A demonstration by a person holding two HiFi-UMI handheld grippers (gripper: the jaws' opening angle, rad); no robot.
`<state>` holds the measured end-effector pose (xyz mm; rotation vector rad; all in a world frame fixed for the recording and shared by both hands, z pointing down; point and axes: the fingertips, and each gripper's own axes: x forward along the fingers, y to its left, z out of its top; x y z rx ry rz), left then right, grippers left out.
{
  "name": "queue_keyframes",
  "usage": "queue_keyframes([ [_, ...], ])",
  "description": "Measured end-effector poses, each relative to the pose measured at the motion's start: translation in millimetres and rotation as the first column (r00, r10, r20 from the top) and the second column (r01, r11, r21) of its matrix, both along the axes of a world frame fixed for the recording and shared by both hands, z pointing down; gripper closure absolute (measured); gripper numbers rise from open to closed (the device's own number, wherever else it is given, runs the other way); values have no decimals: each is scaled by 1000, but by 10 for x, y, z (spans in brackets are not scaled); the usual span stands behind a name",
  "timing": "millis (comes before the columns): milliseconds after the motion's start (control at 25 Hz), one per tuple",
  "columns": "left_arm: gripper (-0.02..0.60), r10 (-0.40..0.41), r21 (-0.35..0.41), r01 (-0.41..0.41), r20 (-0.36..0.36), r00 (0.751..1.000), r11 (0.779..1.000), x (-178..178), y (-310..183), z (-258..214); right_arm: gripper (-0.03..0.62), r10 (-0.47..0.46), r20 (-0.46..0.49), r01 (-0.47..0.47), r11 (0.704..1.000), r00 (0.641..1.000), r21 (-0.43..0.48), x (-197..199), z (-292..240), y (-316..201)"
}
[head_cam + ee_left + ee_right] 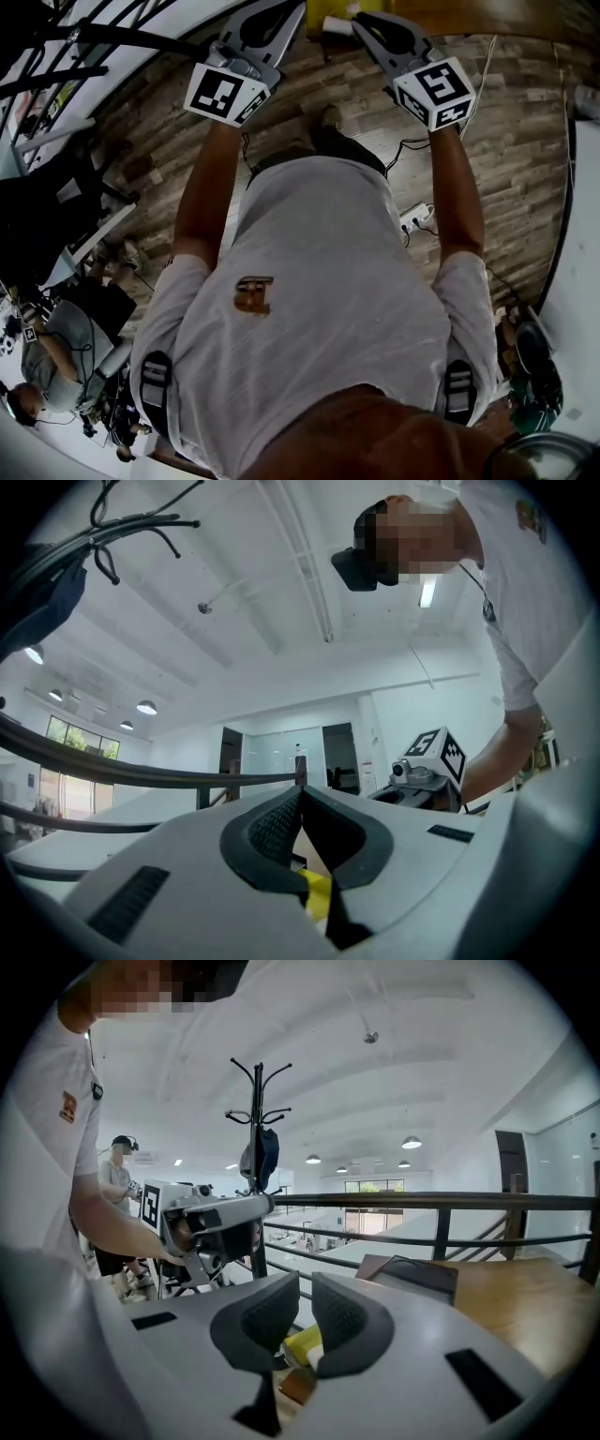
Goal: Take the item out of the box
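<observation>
In the head view both grippers are held out in front of the person, above the wooden floor. My left gripper (pixel 269 26) shows its marker cube (pixel 228 92); my right gripper (pixel 386 36) is beside it to the right. Seen in the left gripper view, the left gripper (pixel 300 797) is shut, tips touching, with nothing between them. The right gripper (pixel 305 1286) is shut too, and empty. A yellow item (pixel 306 1342) lies low beyond the right jaws; the yellow item (pixel 316 892) also shows under the left jaws. I cannot make out a box for certain.
A wooden table (pixel 530 1302) carries a flat dark-edged thing (pixel 412 1276) at the right, behind a black railing (pixel 441 1202). A coat stand (pixel 258 1138) rises past the left gripper (pixel 214 1224). A power strip (pixel 416 217) and cables lie on the floor. Another person (pixel 49 361) sits lower left.
</observation>
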<state>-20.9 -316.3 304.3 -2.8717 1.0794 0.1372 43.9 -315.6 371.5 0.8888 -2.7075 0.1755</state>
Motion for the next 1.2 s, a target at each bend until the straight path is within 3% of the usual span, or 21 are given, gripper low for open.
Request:
queue_keyframes([
  [480,561,-85,-6,85,13,996,996,334,-524,112,551,-156,-153,147,987,976,-68,131,553,-435],
  [520,561,-88,-8,89,14,996,996,335,-546,120,525,-171,-165,159,984,971,-82,124,605,-448],
  [560,561,-90,-10,90,16,996,996,330,-571,130,451,-184,-177,169,981,967,-98,114,656,-470],
  [960,561,-77,-29,77,20,997,997,260,-806,192,364,-244,-295,189,961,924,-201,93,1063,-726],
  [1200,561,-62,-40,62,18,998,997,168,-939,223,336,-257,-362,144,940,896,-310,101,1347,-843],
])
